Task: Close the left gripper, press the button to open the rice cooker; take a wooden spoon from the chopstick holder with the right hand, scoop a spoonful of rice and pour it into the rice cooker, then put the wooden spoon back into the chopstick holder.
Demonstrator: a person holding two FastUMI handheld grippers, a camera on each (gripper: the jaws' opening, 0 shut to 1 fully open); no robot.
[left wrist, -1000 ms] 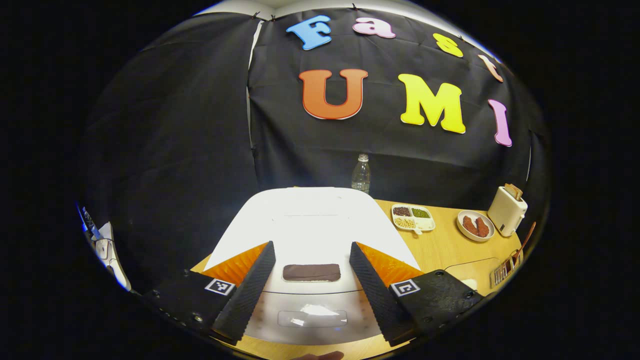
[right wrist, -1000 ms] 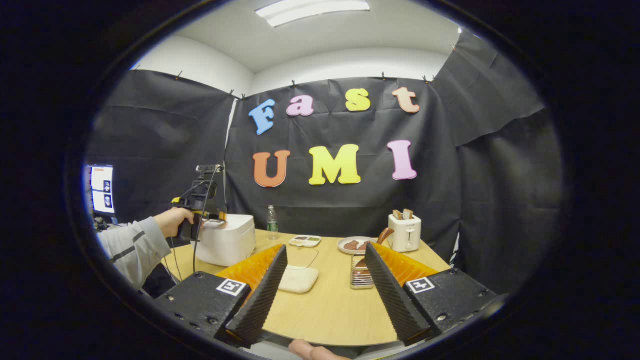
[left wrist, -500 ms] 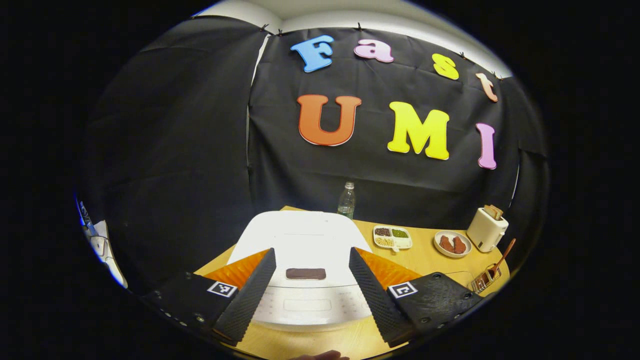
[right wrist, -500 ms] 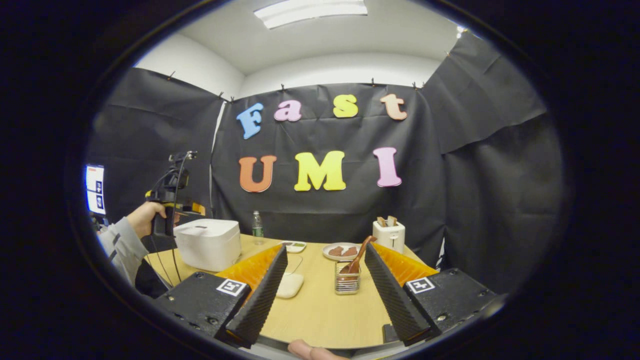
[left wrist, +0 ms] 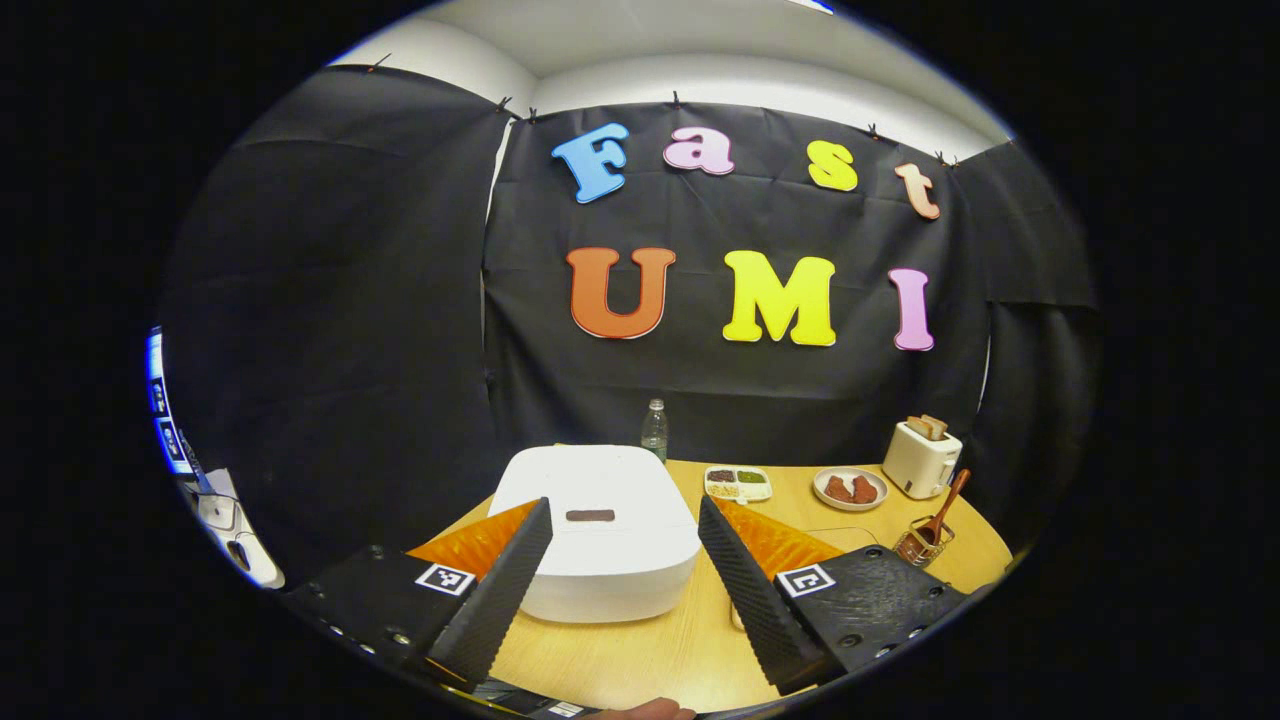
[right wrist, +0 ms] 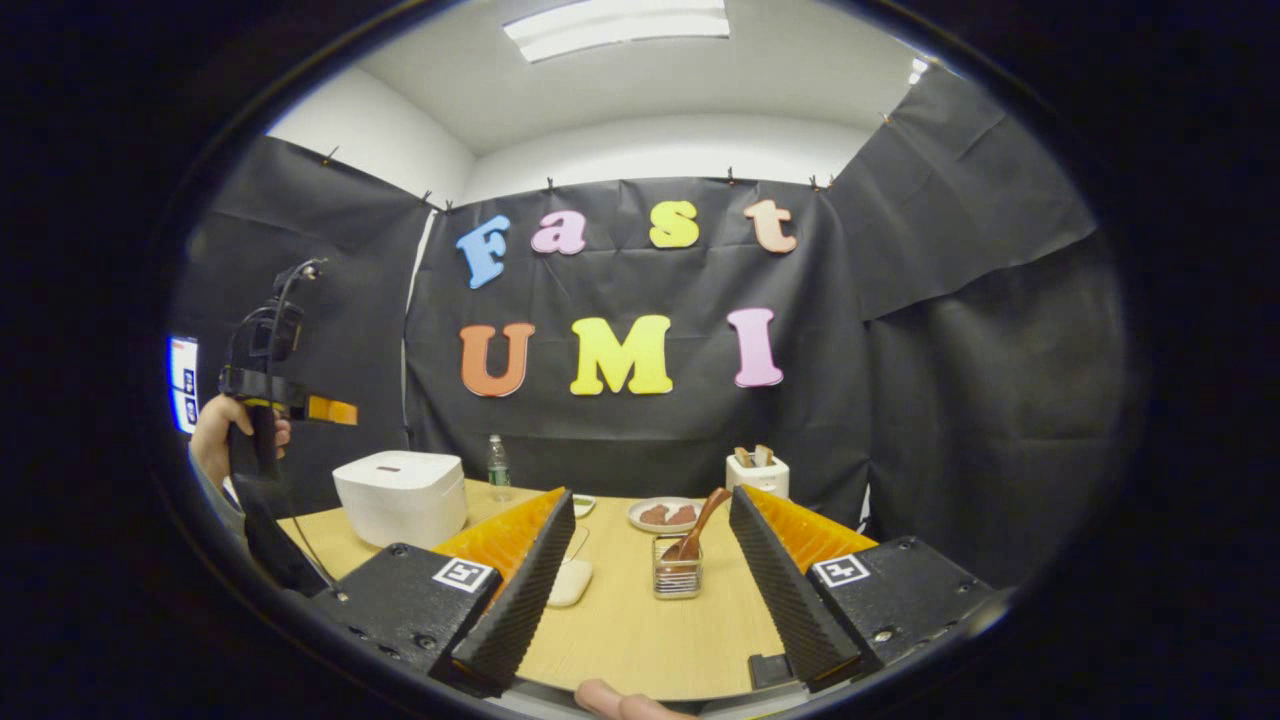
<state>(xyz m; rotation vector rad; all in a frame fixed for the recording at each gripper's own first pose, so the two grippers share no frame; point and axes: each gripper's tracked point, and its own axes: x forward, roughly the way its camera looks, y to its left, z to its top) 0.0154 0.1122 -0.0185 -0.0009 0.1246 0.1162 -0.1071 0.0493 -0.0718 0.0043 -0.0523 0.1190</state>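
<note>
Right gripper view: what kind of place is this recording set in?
Probably a staged kitchen corner in a recording booth, not a home: a wooden table against black cloth walls holds a rice cooker, a toaster and a chopstick holder.

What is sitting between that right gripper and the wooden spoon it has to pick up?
Nothing visible. In the right gripper view, the wooden spoon stands in its holder straight ahead between the open fingers, with only bare table before it. The white pad lies off to the side.
</note>
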